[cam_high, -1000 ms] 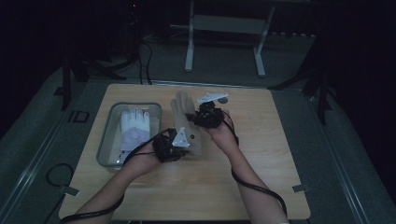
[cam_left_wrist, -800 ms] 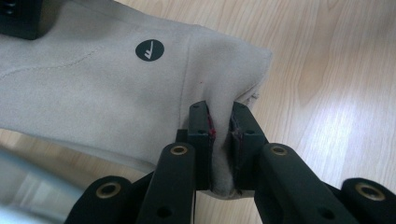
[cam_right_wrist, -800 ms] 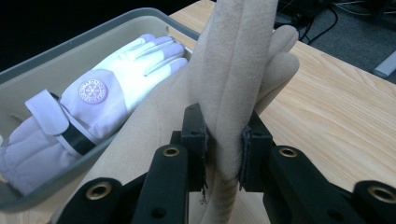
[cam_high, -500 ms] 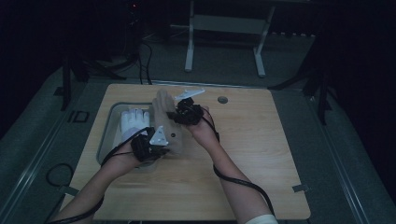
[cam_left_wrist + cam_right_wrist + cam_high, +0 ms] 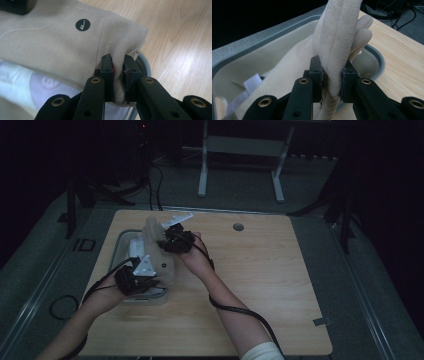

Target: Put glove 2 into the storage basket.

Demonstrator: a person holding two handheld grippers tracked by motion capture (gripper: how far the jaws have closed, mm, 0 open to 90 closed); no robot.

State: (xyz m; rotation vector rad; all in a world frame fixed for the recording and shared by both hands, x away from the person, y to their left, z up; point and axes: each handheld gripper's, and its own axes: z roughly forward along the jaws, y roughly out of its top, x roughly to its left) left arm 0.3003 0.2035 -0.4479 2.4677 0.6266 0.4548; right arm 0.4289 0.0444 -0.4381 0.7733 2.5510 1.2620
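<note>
Over the grey tray (image 5: pixel 121 245) at the table's (image 5: pixel 260 285) left, a beige glove (image 5: pixel 159 251) hangs between both tools. Left tool (image 5: pixel 117 75) clamped on its cuff edge; right tool (image 5: pixel 331 75) clamped on the bunched fingers. Fleecy, limp, light fabric with stitched seams and a round black logo; likely sags, so hold at the thick edges. White cloth lies beneath.

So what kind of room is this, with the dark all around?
Probably a lab or studio for filming, not a home. A bare wooden table stands alone in the dark, cables run over the grey floor, and a metal stand waits behind it.
</note>
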